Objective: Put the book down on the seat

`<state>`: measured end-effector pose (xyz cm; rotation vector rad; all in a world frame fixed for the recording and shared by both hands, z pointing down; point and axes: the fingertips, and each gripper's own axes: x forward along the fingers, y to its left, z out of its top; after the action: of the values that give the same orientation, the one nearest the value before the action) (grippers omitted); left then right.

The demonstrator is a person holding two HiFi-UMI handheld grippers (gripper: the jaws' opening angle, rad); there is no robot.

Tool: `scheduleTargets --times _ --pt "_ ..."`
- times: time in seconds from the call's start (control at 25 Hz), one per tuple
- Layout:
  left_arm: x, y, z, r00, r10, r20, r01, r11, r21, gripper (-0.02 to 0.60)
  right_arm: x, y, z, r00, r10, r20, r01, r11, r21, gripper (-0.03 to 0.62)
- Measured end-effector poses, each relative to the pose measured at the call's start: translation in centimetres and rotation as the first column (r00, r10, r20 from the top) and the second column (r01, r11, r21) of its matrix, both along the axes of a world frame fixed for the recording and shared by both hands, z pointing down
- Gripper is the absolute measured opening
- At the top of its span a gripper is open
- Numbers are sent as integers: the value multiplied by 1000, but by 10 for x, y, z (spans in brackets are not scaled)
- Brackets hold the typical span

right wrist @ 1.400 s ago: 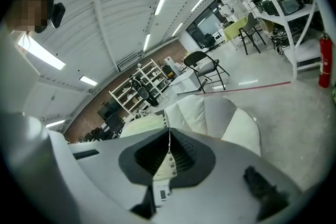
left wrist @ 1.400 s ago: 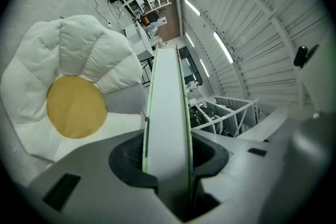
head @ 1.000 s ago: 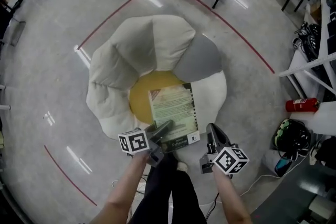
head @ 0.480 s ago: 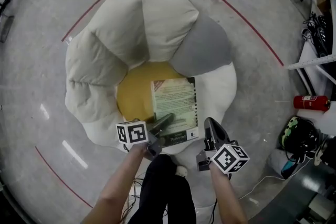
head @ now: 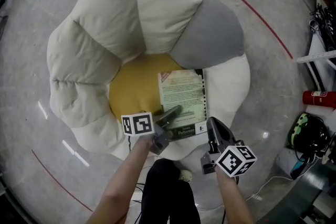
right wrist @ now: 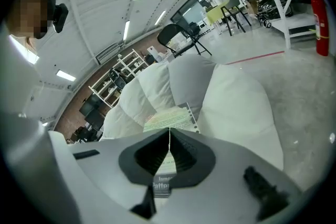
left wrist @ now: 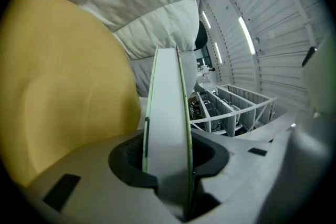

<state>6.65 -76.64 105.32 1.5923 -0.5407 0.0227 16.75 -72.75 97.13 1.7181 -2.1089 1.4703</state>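
A flower-shaped beanbag seat (head: 152,13) with cream petals, one grey petal and a yellow centre (head: 128,92) fills the head view. The pale green book (head: 182,99) lies flat above the centre's right side, held by its near edge in my left gripper (head: 172,112). In the left gripper view the book (left wrist: 167,113) stands edge-on between the pads of the left gripper (left wrist: 168,165), beside the yellow cushion (left wrist: 58,86). My right gripper (head: 212,124) hovers to the right of the book's near corner, shut and empty. The right gripper (right wrist: 169,140) shows its jaws touching, with the book (right wrist: 170,119) beyond them.
A red fire extinguisher (head: 319,98) and a green helmet (head: 308,131) sit on the floor at the right by a white rack. A red line (head: 257,18) curves round the seat. The person's dark legs (head: 165,191) stand at the seat's near edge. A black chair (right wrist: 181,39) stands beyond the seat.
The seat has grown larger and nearer in the head view. The book has moved forward over the yellow centre, still in the left gripper. The right gripper stays shut beside it.
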Motion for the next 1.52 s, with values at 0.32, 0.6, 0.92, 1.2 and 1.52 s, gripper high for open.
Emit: scheduleTargets --times 0.32,0.6,0.92,1.2,1.52 --pt "10 -1 34 1000 -19 17 19 999 -51 169 6 12 19 1000 -14 -9 14 1000 -26 14" --pt "6 -5 48 973 52 225 -47 999 -25 318 4 1 16 1000 -1 -14 1 1000 -19 14" --pt "-16 -2 59 670 95 736 -269 955 122 469 5 0 10 1000 -5 8 5 1000 2 14" --pt "-25 5 41 746 95 659 -222 969 111 471 0 4 3 1000 -1 2 1 1000 -11 14" --pt "-60 8 7 770 -31 637 -74 988 138 69 -14 5 -11 1000 6 14 -6 1000 -6 14"
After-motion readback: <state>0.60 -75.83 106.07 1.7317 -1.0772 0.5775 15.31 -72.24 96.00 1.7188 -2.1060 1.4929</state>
